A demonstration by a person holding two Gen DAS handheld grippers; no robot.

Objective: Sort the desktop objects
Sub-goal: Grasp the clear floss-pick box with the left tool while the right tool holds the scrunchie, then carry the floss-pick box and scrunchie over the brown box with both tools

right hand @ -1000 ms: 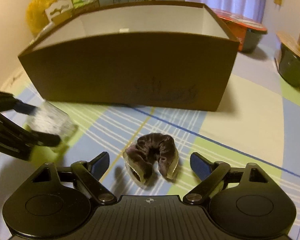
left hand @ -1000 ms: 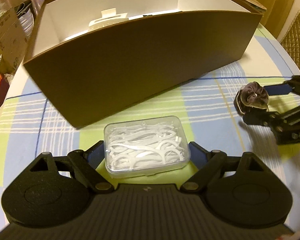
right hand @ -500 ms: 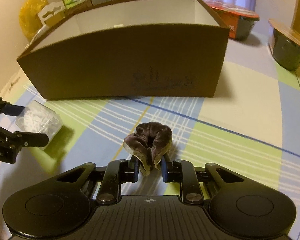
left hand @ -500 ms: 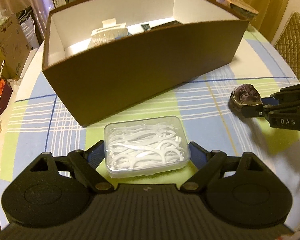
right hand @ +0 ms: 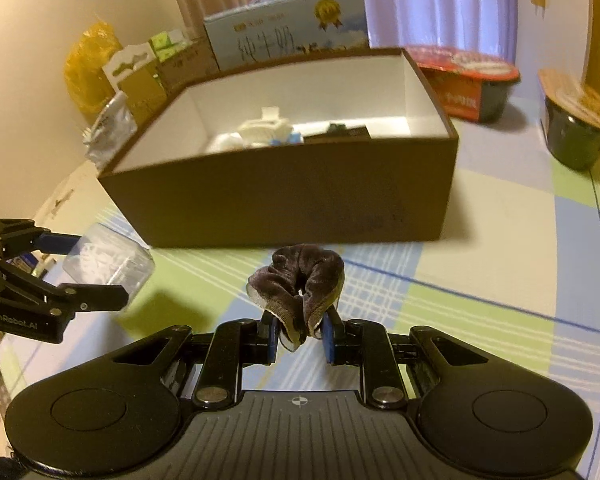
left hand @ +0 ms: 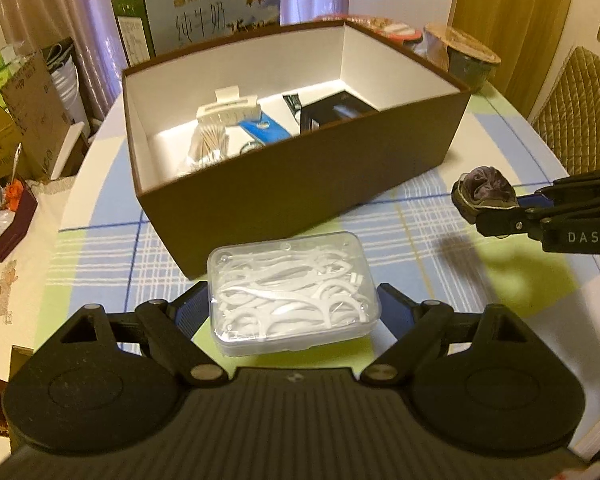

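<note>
Several items already lie in the brown box — left claw holds the floss-pick case, right claw pinches the scrunchie, both clear of the worktop and not yet boxed.

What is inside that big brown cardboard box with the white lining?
Inside the brown cardboard box lie a white hair clip, a clear bag of cotton swabs, a blue flat item and a black packet. The near wall hides the floor's front part.

Dim, warm yellowish room light; soft shadows fall on the desk below each gripper. Fisheye bending curves the edges, and the right view blurs slightly.
</note>
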